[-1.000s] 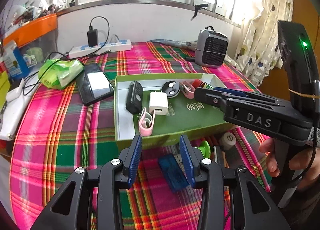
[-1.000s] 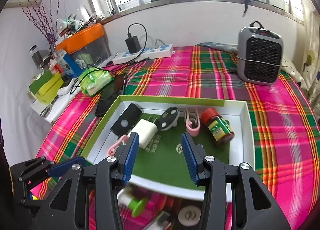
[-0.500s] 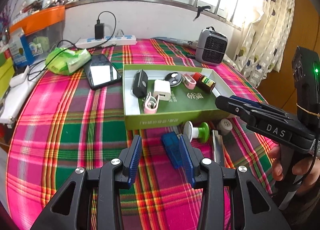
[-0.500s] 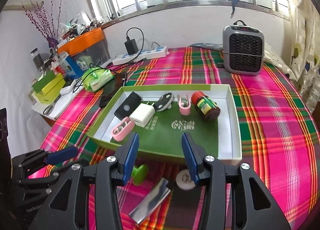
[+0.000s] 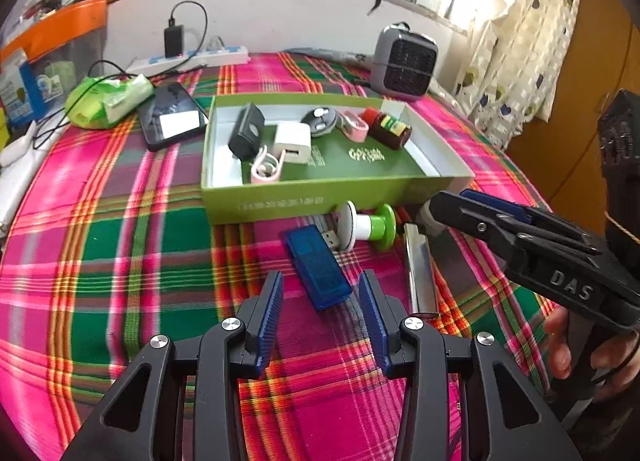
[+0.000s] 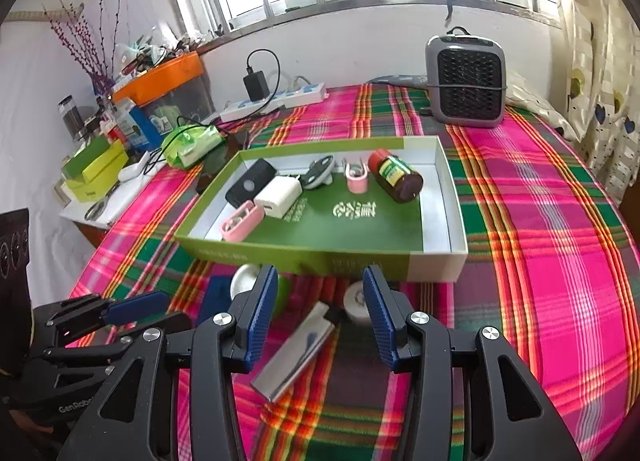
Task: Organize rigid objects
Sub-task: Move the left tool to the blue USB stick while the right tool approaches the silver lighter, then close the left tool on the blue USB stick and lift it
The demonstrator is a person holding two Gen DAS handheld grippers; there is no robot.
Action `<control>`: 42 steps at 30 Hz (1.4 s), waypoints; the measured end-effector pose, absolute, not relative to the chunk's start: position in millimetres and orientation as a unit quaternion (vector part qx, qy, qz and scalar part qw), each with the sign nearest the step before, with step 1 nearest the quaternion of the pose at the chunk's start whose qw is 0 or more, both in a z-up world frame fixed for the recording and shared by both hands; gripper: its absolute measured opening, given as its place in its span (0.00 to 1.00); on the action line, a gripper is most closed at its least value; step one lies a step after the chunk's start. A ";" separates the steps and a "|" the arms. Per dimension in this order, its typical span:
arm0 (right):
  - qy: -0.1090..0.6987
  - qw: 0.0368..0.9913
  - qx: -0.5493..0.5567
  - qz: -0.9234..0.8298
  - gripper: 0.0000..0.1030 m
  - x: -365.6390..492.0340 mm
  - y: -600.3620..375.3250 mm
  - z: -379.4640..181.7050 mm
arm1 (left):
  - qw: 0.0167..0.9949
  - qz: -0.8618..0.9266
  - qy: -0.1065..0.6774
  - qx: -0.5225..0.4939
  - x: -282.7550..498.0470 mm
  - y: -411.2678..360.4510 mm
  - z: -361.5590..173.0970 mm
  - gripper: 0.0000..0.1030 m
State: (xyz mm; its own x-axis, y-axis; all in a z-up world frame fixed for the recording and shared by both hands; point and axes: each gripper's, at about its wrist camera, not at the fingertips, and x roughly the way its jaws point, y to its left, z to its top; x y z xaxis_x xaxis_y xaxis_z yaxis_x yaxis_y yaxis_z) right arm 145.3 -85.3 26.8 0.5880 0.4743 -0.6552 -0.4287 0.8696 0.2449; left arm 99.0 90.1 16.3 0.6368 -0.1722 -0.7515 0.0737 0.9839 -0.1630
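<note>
**A:** Which piece do I go for now?

**B:** With my left hand-held gripper (image 5: 320, 303), the blue USB stick (image 5: 318, 267). It lies flat on the plaid tabletop (image 5: 120, 261) just in front of the green box (image 5: 280, 203), its metal plug pointing at the box wall. My jaws stand apart and empty, and the stick's near end sits just ahead of the blue pads (image 5: 272, 313).

**A:** And the other hand?

**B:** My right hand-held gripper (image 6: 320, 315) is likewise open with nothing in it, hovering over the silver metal case (image 6: 294, 353), which lies slantwise in front of the box. The small white round cap (image 6: 356, 301) lies just beyond that case, and the white-and-green spool (image 5: 366, 227) lies against the box's front wall.

**A:** How do I take the stick well?

**B:** I think I should come down so the pads straddle its long sides, not its ends, because it lies at a slant to my jaws. A small turn of the wrist should square them up. It is thin and flat, so the pad tips need to get right down to the cloth before closing.

**A:** Anything to watch?

**B:** The spool touches the plug end, so I would grip nearer the stick's rear. Then lift clear over the box wall and set it in the bare green floor, this side of the brown bottle (image 5: 386, 129).
</note>
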 end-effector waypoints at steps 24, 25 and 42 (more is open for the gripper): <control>0.380 0.888 0.032 0.255 0.45 138.0 -89.2 19.9 | 0.901 -0.034 0.431 -0.031 123.2 82.4 3.4 0.37; 0.381 0.888 0.033 0.255 0.45 138.1 -89.1 19.8 | 0.901 -0.034 0.431 -0.032 123.2 83.1 3.5 0.37; 0.385 0.887 0.024 0.254 0.45 136.9 -80.1 19.6 | 0.901 -0.039 0.428 -0.054 121.2 97.4 2.8 0.21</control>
